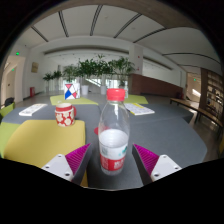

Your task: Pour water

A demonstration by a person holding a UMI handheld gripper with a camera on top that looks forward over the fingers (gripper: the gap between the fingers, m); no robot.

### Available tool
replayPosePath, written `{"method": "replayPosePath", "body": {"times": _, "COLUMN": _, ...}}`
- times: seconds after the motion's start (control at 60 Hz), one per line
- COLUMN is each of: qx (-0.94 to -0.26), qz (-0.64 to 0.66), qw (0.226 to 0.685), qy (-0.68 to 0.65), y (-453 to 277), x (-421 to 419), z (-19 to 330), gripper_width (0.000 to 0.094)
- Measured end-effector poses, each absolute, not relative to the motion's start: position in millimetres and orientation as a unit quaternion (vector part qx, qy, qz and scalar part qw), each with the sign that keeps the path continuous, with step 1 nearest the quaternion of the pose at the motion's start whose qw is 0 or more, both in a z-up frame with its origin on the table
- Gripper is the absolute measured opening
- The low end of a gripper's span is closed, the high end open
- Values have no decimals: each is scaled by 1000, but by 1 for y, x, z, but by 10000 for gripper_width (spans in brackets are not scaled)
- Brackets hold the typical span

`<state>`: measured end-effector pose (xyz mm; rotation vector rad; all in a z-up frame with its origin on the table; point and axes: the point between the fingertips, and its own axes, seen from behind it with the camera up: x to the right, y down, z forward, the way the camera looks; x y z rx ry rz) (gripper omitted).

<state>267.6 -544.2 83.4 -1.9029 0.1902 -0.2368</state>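
A clear plastic water bottle [114, 135] with a red cap and a red-and-white label stands upright on the grey table [170, 135]. It stands between the fingers of my gripper [112, 152], with a gap at each side. The gripper is open, and its pink pads [72, 160] flank the bottle's lower part. A red-and-white cup [65, 115] stands on the table beyond the left finger, to the left of the bottle.
A yellow-green mat [35, 140] lies on the table at the left, near the cup. A round red, white and blue object [70, 91] stands further back. Potted plants [95, 70] line the far end. White papers [138, 108] lie at the right.
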Motion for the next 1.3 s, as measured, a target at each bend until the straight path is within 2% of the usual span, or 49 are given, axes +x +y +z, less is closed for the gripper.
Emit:
{"method": "replayPosePath", "body": {"times": 0.1, "qx": -803, "qz": -93, "qw": 585, "qy": 74, "y": -517, "x": 268, "z": 83, "gripper_width": 781}}
{"method": "replayPosePath", "body": {"times": 0.15, "qx": -800, "qz": -95, "qw": 588, "qy": 74, "y": -510, "x": 271, "z": 84, "gripper_width": 707}}
{"method": "replayPosePath", "body": {"times": 0.217, "qx": -795, "qz": -101, "qw": 592, "qy": 77, "y": -500, "x": 276, "z": 84, "gripper_width": 526}}
{"method": "replayPosePath", "body": {"times": 0.3, "qx": -791, "qz": -101, "qw": 599, "qy": 79, "y": -496, "x": 279, "z": 85, "gripper_width": 487}}
{"method": "replayPosePath", "body": {"times": 0.367, "qx": -789, "qz": -108, "qw": 600, "qy": 79, "y": -495, "x": 280, "z": 85, "gripper_width": 399}}
{"method": "replayPosePath", "body": {"times": 0.4, "qx": -788, "qz": -115, "qw": 599, "qy": 78, "y": -496, "x": 281, "z": 86, "gripper_width": 397}}
{"method": "replayPosePath", "body": {"times": 0.417, "qx": -788, "qz": -118, "qw": 599, "qy": 78, "y": -497, "x": 283, "z": 85, "gripper_width": 360}}
{"method": "replayPosePath", "body": {"times": 0.567, "qx": -787, "qz": -171, "qw": 588, "qy": 77, "y": -498, "x": 306, "z": 98, "gripper_width": 358}}
{"method": "replayPosePath", "body": {"times": 0.667, "qx": -776, "qz": -243, "qw": 579, "qy": 62, "y": -493, "x": 337, "z": 130, "gripper_width": 356}}
{"method": "replayPosePath", "body": {"times": 0.75, "qx": -752, "qz": -328, "qw": 571, "qy": 33, "y": -482, "x": 366, "z": 171, "gripper_width": 356}}
{"method": "replayPosePath", "body": {"times": 0.9, "qx": -680, "qz": -485, "qw": 545, "qy": -71, "y": -447, "x": 393, "z": 268, "gripper_width": 356}}
{"method": "replayPosePath", "body": {"times": 1.033, "qx": -586, "qz": -601, "qw": 503, "qy": -205, "y": -393, "x": 362, "z": 337, "gripper_width": 355}}
{"method": "replayPosePath", "body": {"times": 1.2, "qx": -443, "qz": -693, "qw": 426, "qy": -378, "y": -326, "x": 275, "z": 354, "gripper_width": 356}}
{"method": "replayPosePath", "body": {"times": 1.3, "qx": -367, "qz": -709, "qw": 384, "qy": -465, "y": -297, "x": 237, "z": 327, "gripper_width": 355}}
